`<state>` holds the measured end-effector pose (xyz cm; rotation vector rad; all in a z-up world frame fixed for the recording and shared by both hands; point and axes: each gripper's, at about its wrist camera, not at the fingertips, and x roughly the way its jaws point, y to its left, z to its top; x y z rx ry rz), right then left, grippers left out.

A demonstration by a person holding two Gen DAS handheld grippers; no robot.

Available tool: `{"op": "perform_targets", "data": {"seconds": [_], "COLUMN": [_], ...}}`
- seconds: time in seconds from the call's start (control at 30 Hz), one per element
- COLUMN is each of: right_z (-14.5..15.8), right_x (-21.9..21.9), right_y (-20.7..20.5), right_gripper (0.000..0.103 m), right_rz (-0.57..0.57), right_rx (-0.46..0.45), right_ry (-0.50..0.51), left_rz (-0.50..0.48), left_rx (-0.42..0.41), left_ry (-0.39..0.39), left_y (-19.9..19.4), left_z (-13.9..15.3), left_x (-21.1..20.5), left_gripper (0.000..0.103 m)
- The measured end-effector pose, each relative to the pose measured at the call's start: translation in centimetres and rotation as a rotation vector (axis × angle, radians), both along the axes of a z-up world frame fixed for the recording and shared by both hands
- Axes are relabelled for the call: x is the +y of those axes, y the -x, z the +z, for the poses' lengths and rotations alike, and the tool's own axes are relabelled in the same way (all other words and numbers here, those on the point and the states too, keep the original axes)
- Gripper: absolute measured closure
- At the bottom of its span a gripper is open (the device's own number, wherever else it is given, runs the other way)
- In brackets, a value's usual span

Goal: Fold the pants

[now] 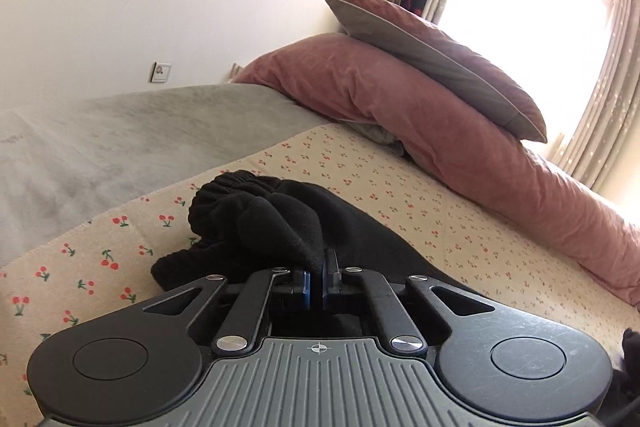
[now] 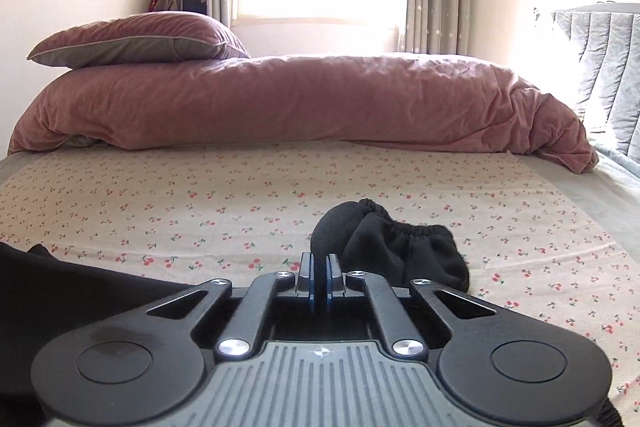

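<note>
Left gripper [image 1: 319, 271] jaws clamped on black pants [image 1: 280, 223], fabric bunched just ahead of the tips, elastic hem beyond and left. Right gripper [image 2: 319, 273] jaws pinching another pants [image 2: 384, 243] fold; gathered hem ahead-right. Pants lie on cherry sheet [image 2: 160, 203]. Pink duvet [image 2: 280, 99] far ahead.

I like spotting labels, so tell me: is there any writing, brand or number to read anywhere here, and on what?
No readable text in either view.
Wall plate: a small reddish mark, too blurred to read.
Left gripper and right gripper bodies: only a crosshair symbol, no letters.
</note>
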<state>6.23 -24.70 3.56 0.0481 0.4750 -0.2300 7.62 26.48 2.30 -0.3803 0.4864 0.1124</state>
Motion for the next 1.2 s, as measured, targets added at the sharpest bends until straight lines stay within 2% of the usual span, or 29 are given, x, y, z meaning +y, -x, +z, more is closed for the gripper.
{"op": "perform_targets", "data": {"seconds": [0.13,0.23,0.37,0.5,0.57,0.67,0.7,0.73,0.77,0.8,0.83,0.87,0.9,0.97,1.0,1.1,1.2], "right_z": [1.7,2.3,2.2,0.4,-0.9,-3.4,-4.1,-4.5,-4.6,-4.4,-4.0,-3.6,-3.0,-2.1,-1.5,-0.4,0.0], "right_x": [-1.6,-2.5,-2.3,-2.0,-2.2,-2.5,-2.6,-2.7,-2.7,-2.8,-2.9,-2.9,-3.2,-3.5,-3.6,-3.4,-2.9], "right_y": [3.3,5.7,7.8,8.6,8.5,7.9,7.7,7.3,7.2,7.2,7.2,7.3,7.7,7.9,7.9,6.8,4.6], "right_gripper": [0.100,0.100,0.100,0.100,0.100,0.100,0.098,0.098,0.093,0.081,0.073,0.059,0.053,0.047,0.043,0.042,0.041], "right_rz": [-0.031,-0.018,0.008,0.022,0.025,0.028,0.037,0.049,0.055,0.051,0.042,0.034,0.024,0.024,0.027,0.035,0.068], "right_rx": [-0.002,0.009,0.045,0.146,0.202,0.314,0.354,0.387,0.395,0.394,0.391,0.384,0.357,0.317,0.295,0.255,0.233], "right_ry": [0.001,-0.031,-0.022,-0.001,-0.002,0.000,0.005,0.012,0.021,0.025,0.028,0.032,0.032,0.014,0.001,0.026,0.063], "left_rz": [-0.017,-0.035,-0.072,-0.089,-0.086,-0.081,-0.083,-0.082,-0.080,-0.082,-0.089,-0.102,-0.118,-0.154,-0.170,-0.226,-0.339], "left_rx": [0.065,0.111,0.210,0.304,0.306,0.272,0.261,0.252,0.246,0.243,0.245,0.245,0.240,0.226,0.214,0.180,0.133], "left_ry": [-0.012,-0.056,-0.108,-0.122,-0.148,-0.183,-0.204,-0.233,-0.257,-0.280,-0.297,-0.310,-0.320,-0.337,-0.346,-0.386,-0.388], "left_y": [1.5,2.3,2.7,2.1,2.1,2.7,2.9,3.1,3.2,3.3,3.4,3.5,3.7,4.0,4.2,4.2,4.0], "left_z": [0.0,-0.1,-2.0,-3.6,-3.4,-3.1,-2.8,-2.5,-2.1,-1.8,-1.5,-1.2,-1.0,-0.4,-0.1,0.8,1.5], "left_x": [0.8,0.8,0.6,0.8,0.5,-0.1,-0.4,-0.8,-1.2,-1.6,-2.0,-2.3,-2.7,-3.7,-4.3,-6.7,-9.8], "left_gripper": [0.100,0.100,0.099,0.095,0.090,0.088,0.085,0.076,0.063,0.056,0.045,0.039,0.036,0.023,0.022,0.018,0.015]}}
